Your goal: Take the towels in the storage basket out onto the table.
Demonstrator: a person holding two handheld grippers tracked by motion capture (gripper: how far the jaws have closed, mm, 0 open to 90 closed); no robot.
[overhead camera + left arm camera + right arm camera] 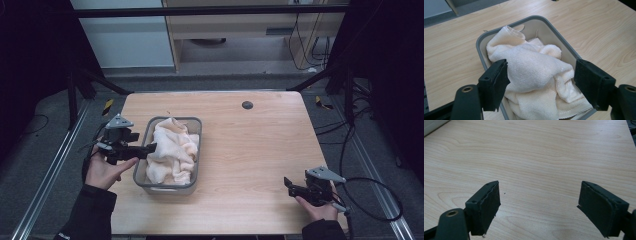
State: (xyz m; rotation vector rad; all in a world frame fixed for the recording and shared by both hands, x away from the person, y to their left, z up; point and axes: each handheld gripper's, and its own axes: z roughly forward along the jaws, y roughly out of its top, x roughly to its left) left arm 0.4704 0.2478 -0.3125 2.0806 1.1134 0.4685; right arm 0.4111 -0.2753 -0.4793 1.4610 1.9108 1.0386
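Observation:
A cream towel (172,150) lies crumpled in a grey plastic bin (165,187) on the left half of the wooden table. My left gripper (150,148) hovers at the bin's left rim and points across the towel. In the left gripper view the left gripper (541,82) has its jaws wide apart above the towel (534,67), which fills the bin (559,32); the pads do not press on it. My right gripper (287,184) rests near the table's front right corner. Seen in the right gripper view, the right gripper (539,205) stands open over bare wood, nothing between the jaws.
A small black round cap (247,105) sits in the table top (250,150) toward the back. A black cable (370,200) loops off the right gripper past the table's right edge. Metal frame rails run along both sides of the table.

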